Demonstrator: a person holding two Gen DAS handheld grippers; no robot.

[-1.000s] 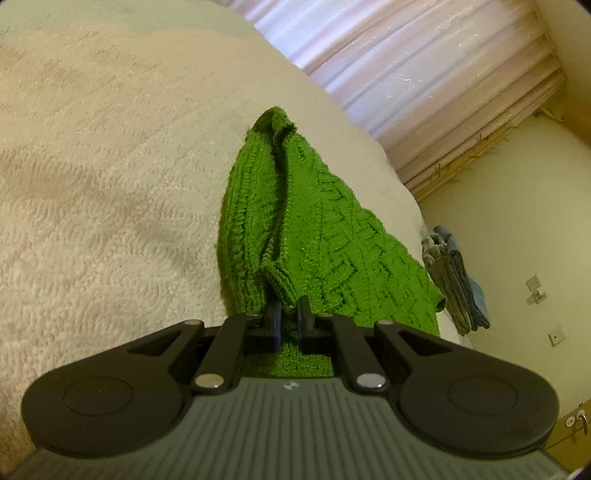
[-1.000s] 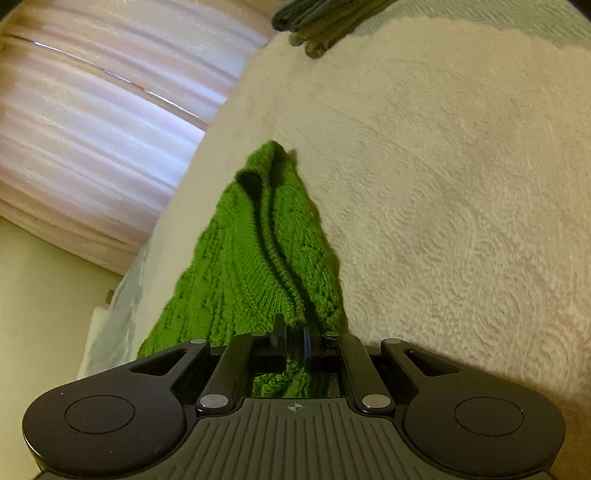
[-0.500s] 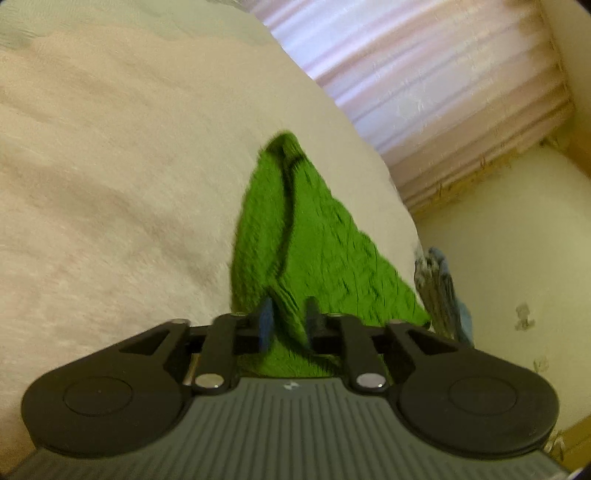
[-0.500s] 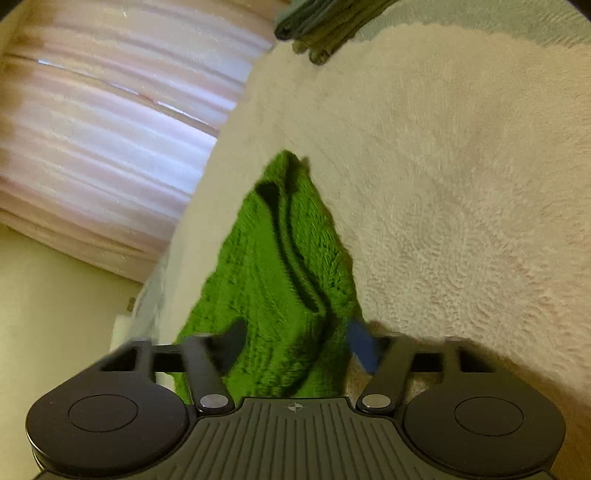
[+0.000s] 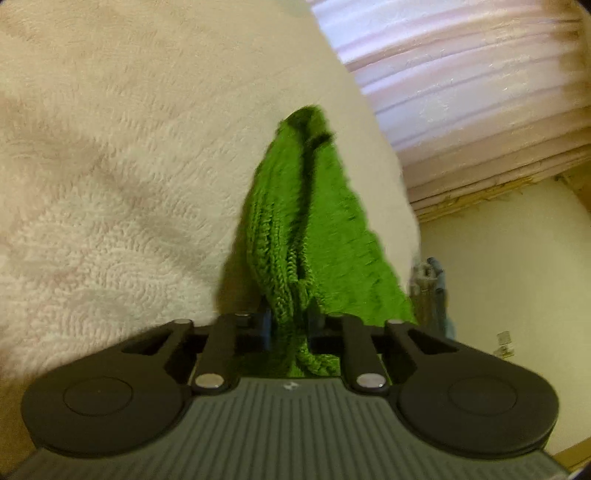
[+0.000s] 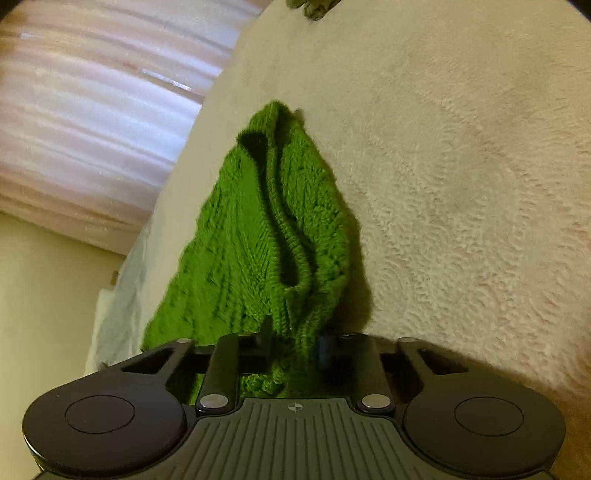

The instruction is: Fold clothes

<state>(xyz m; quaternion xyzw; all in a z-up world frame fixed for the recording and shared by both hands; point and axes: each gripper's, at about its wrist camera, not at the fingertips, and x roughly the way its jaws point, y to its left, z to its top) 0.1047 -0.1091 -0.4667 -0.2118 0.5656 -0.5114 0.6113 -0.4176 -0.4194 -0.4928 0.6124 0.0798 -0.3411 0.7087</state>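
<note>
A green cable-knit sweater (image 5: 317, 221) lies folded along its length on a cream textured bedspread (image 5: 110, 184), near the bed's edge. My left gripper (image 5: 290, 323) is shut on one end of the sweater, with a thick bunch of knit between its fingers. In the right wrist view the same sweater (image 6: 258, 221) stretches away from me. My right gripper (image 6: 293, 341) is shut on its other end, with folded knit pinched between the fingers. The fabric hangs slightly lifted between the two grippers.
Pink pleated curtains (image 5: 461, 74) hang beyond the bed's edge. A stack of folded grey and blue clothes (image 5: 430, 291) sits off the bed's side, and its corner shows in the right wrist view (image 6: 314, 7). A pale wall with sockets (image 5: 504, 343) is at right.
Both grippers opened half a second ago, then closed again on a thicker bunch of the sweater. The sweater has drawn into a narrower, taller ridge between them.
</note>
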